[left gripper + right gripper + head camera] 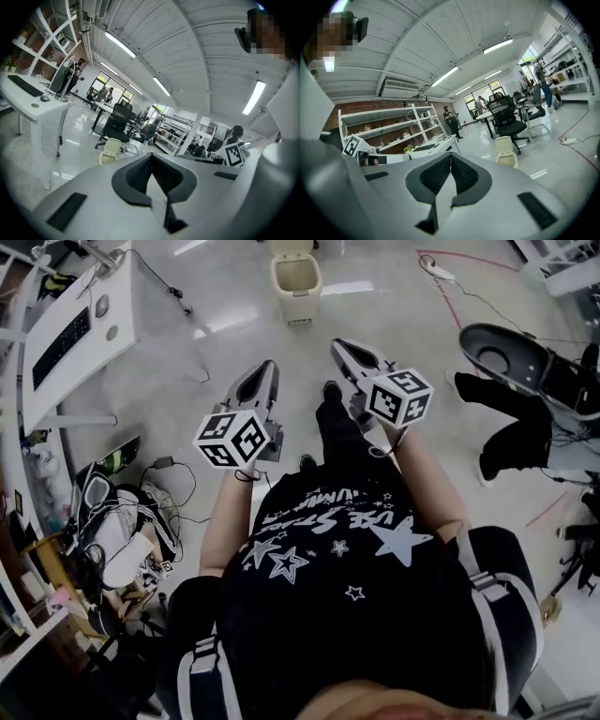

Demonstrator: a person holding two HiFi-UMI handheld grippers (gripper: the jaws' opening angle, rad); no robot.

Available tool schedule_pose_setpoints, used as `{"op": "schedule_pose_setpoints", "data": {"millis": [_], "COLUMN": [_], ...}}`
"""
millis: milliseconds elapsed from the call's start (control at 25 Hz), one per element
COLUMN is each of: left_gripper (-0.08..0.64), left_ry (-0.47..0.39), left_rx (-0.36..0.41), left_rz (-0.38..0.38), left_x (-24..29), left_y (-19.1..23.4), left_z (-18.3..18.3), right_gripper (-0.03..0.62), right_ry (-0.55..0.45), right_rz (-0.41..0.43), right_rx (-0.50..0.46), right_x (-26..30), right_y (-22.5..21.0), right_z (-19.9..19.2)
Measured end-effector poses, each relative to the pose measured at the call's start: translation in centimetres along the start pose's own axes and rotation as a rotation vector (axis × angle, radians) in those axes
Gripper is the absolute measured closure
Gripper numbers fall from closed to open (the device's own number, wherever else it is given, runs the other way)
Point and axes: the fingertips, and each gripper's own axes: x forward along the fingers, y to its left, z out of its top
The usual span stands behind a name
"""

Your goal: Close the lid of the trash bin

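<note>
The trash bin (296, 282) stands far off, lid (292, 247) up — left gripper (266, 369) and right gripper (343, 346), jaws together and empty, aim toward it, ready to approach.

The trash bin (296, 279) has its lid (292, 246) cut off by the head view's top edge; both gripper views show it too small for detail.

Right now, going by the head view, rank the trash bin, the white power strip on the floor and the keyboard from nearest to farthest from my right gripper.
1. Trash bin: just ahead of the right gripper, slightly to its left.
2. White power strip: ahead and off to the right.
3. Keyboard: far left, on the white desk.
</note>
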Motion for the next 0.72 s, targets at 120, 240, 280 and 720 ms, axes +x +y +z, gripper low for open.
{"op": "schedule_pose_setpoints", "data": {"millis": [120, 240, 280, 720], "left_gripper": [0.548, 0.548, 0.548, 0.548], "left_ry": [-0.009, -0.005, 0.000, 0.040], "left_rx": [0.008, 0.008, 0.012, 0.020], "left_rz": [0.017, 0.031, 0.032, 0.094], "left_x": [2.5, 6.1, 7.5, 22.0], "left_y": [1.6, 3.6, 4.0, 7.0], "left_z": [1.1, 2.3, 2.6, 5.7], "right_gripper": [0.584, 0.584, 0.584, 0.584], "right_ry": [0.005, 0.010, 0.009, 0.029], "right_rz": [0.017, 0.026, 0.026, 0.030], "right_rx": [0.002, -0.006, -0.002, 0.070], "right_x": [2.7, 5.7, 6.6, 14.1], "right_y": [-2.1, -4.8, -5.9, -19.1], "right_z": [1.0, 2.6, 3.2, 10.0]}}
